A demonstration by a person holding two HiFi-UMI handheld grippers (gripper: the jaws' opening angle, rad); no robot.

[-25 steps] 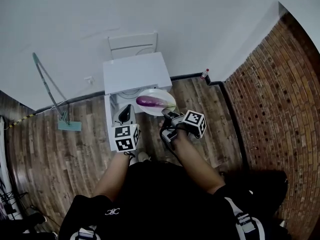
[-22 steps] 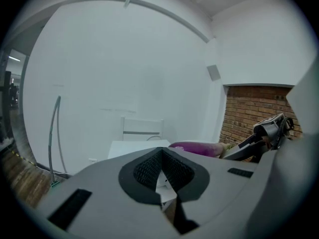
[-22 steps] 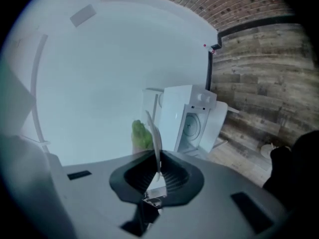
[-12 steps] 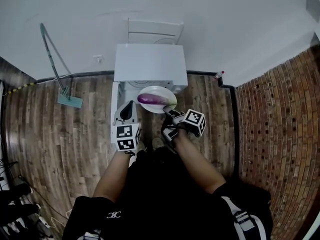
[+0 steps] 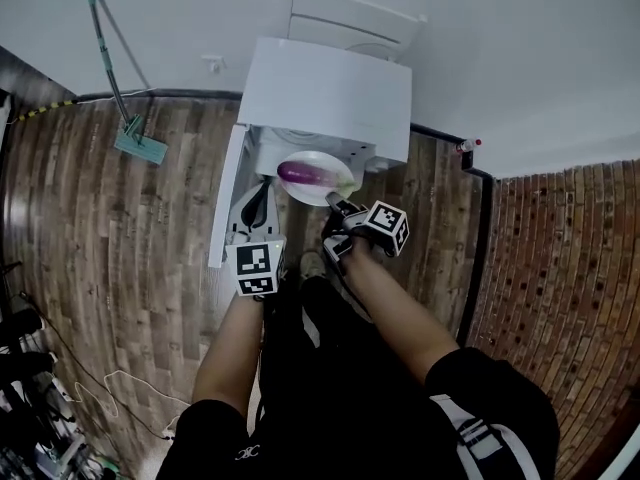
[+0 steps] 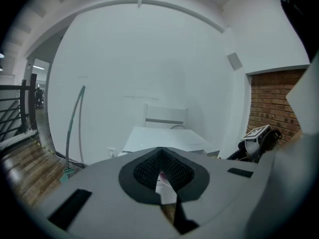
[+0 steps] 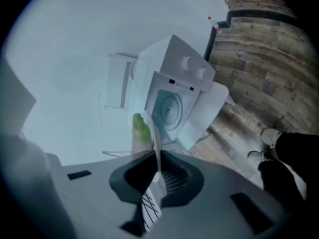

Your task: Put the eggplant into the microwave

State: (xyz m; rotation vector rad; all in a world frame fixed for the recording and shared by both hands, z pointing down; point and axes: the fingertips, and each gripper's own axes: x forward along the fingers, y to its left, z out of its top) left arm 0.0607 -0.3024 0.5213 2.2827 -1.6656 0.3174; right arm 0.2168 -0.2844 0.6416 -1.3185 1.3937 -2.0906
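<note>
Gripping one plate [image 5: 336,162] bearing one eggplant [image 5: 304,174], right gripper [image 5: 337,206] faces one open microwave [image 5: 330,88]; left gripper [image 5: 259,200] closed, empty.

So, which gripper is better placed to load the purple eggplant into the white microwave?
Right: the right gripper grips the white round plate carrying the purple eggplant at the open white microwave; left gripper empty.
</note>
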